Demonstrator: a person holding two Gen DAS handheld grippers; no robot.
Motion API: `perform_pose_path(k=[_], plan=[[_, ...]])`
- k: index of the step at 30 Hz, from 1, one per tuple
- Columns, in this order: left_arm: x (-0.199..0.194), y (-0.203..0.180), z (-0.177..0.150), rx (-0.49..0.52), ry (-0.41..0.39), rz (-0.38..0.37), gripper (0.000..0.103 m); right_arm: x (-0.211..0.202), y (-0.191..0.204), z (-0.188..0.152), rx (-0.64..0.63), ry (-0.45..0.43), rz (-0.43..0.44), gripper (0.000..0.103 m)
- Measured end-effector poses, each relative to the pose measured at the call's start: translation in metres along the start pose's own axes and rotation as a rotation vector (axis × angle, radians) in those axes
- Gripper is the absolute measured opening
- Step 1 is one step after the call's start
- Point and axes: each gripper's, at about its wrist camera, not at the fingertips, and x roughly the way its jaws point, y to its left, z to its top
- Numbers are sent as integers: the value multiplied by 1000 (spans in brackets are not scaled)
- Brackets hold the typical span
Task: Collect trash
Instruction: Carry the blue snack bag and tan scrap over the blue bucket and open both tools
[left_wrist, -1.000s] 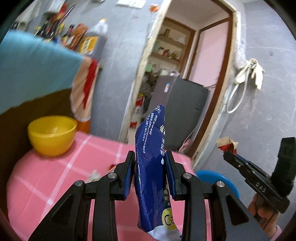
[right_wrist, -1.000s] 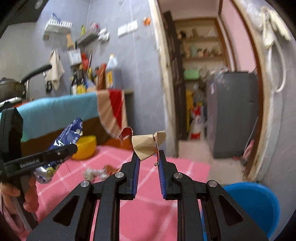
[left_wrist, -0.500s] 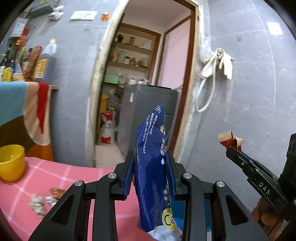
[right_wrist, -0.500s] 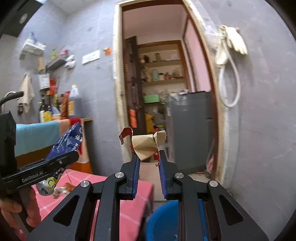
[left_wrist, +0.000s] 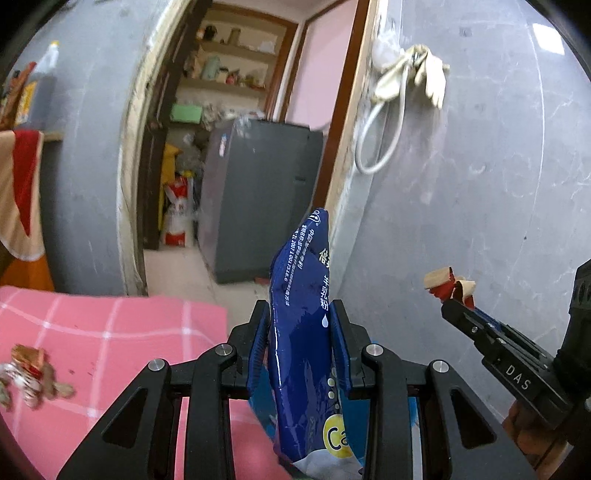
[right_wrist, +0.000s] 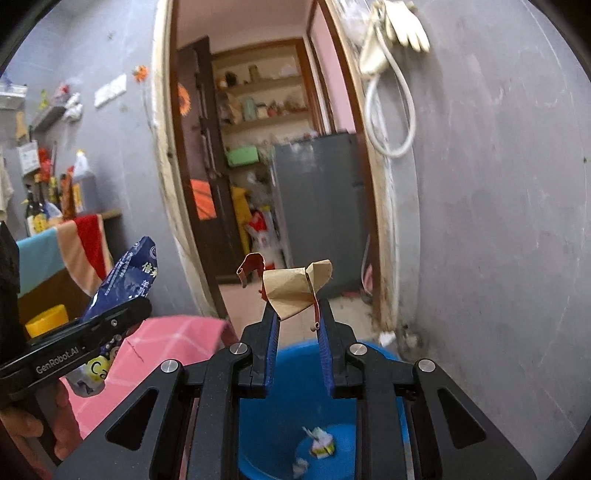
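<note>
My left gripper (left_wrist: 300, 314) is shut on a tall blue snack wrapper (left_wrist: 304, 325) that stands up between its pads; the same blue snack wrapper (right_wrist: 123, 269) shows at the left of the right wrist view. My right gripper (right_wrist: 297, 314) is shut on a crumpled brown and red paper scrap (right_wrist: 293, 291), also seen as the paper scrap (left_wrist: 448, 284) at the right of the left wrist view. Directly below the right gripper sits a blue bucket (right_wrist: 295, 417) with small bits of trash (right_wrist: 321, 445) at its bottom.
A table with a pink checked cloth (left_wrist: 110, 339) lies left of the bucket, with loose wrapper scraps (left_wrist: 29, 376) near its left edge. A yellow bowl (right_wrist: 46, 319) sits farther back. Ahead are a doorway, a grey fridge (left_wrist: 255, 199) and a grey wall (right_wrist: 498, 221).
Both grippers have swung right, away from the table and the yellow bowl, each still holding its trash. The blue bucket has come into view under the right gripper.
</note>
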Motion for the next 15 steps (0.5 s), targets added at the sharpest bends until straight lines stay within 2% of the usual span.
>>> perform_pose_path(k=[9, 13, 15], plan=[[47, -12, -18, 16, 182, 1, 29, 25, -25, -18, 42, 171, -21, 20], [62, -15, -27, 29, 246, 9, 30, 31, -31, -23, 64, 218, -19, 28], [66, -16, -34, 28, 267, 9, 40, 35, -35, -24, 80, 234, -13, 30]])
